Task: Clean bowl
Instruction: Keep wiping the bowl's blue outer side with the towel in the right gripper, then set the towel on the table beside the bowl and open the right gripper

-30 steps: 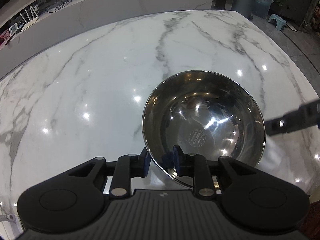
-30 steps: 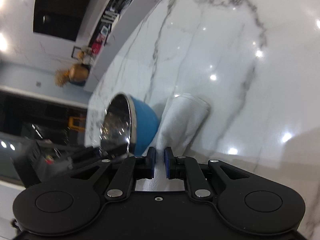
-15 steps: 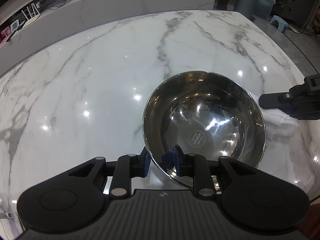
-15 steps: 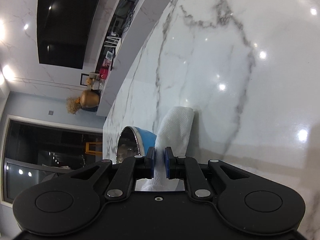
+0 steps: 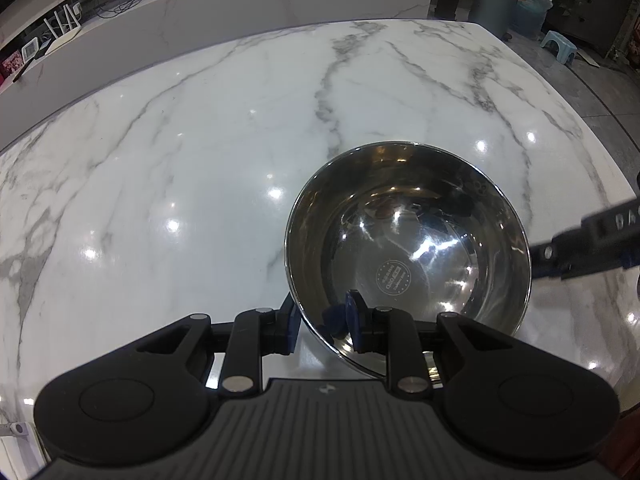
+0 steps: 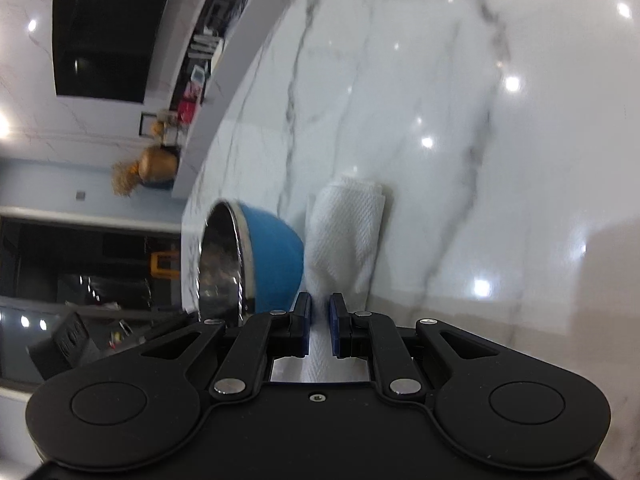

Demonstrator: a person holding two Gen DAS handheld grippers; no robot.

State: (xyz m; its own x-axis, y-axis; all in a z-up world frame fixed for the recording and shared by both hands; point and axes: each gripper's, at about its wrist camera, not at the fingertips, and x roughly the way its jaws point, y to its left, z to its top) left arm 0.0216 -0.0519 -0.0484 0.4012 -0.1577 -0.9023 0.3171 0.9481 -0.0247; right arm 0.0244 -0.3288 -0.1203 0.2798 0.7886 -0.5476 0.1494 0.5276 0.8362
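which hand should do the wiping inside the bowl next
Right. The right gripper is already shut on the white cloth, just beside the bowl. The left gripper is clamped on the bowl's near rim, steadying it, and has no cloth.

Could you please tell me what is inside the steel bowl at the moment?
Nothing loose: the steel bowl shows only reflections, a round stamp and the left gripper's inner finger. The finger hides a patch of its near wall.

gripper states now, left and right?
Left gripper: shut on the bowl rim, one finger inside, one outside.
Right gripper: shut on the white cloth.
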